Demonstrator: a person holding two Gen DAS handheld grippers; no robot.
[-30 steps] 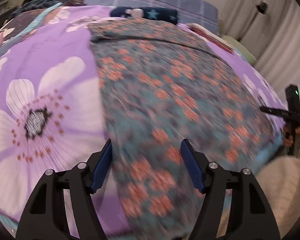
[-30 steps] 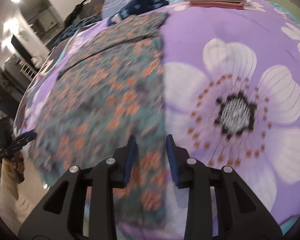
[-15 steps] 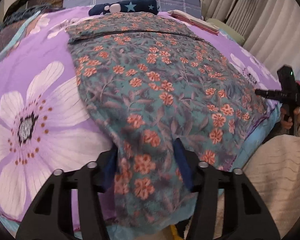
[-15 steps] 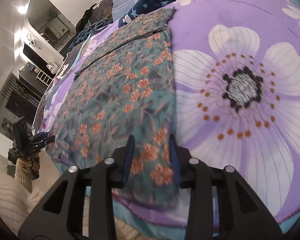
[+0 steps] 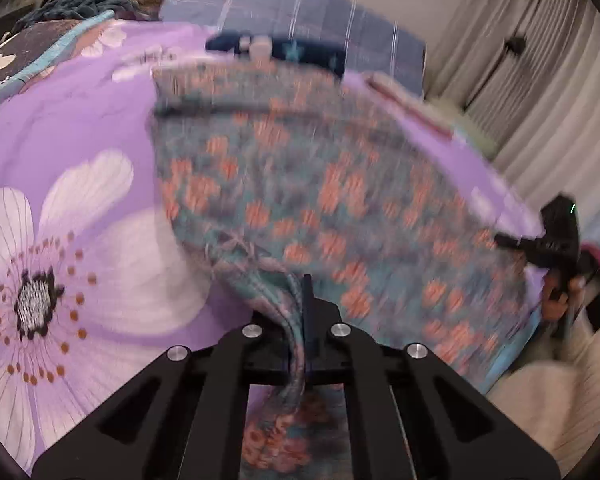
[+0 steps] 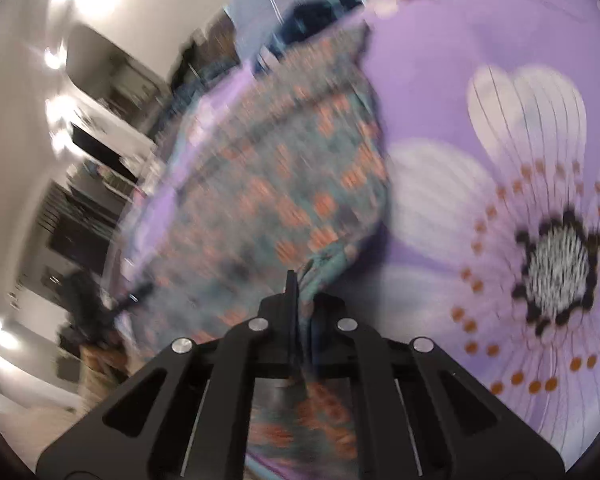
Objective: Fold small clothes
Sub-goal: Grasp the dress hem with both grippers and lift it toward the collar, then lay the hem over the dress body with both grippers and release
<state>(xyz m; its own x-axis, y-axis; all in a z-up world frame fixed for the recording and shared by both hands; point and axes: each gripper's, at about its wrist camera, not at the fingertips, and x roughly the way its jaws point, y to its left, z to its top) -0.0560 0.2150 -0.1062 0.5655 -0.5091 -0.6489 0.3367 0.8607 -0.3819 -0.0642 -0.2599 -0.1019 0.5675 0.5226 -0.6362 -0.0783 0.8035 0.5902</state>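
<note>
A: In the left wrist view, where does the garment lie?

B: The teal cotton garment with orange flowers [image 5: 300,184] is spread flat on the purple bedspread with big white flowers [image 5: 68,216], running from the near edge towards twelve o'clock. The left gripper [image 5: 300,300] is pressed together, pinching the garment's near corner, which bunches into a ridge between the pads.

A: And the other tool?

B: At three o'clock in that view the right gripper [image 5: 548,244] sits at the garment's opposite near corner, with a hand [image 5: 560,300] below it.

A: How does the right wrist view read?

B: Blurred, but the right gripper's jaws are closed on a gathered fold of the same floral cloth, and the rest of the garment trails off towards eleven o'clock. The purple bedspread fills the three o'clock side.

A: How will it handle?

B: I judge it light, thin and limp: it drapes and puckers at each pinch, so it should sag in the middle when lifted. The near hem corners seem the right hold; keeping them apart and taut should carry the edge over evenly. It looks neither fragile nor slippery.
</note>
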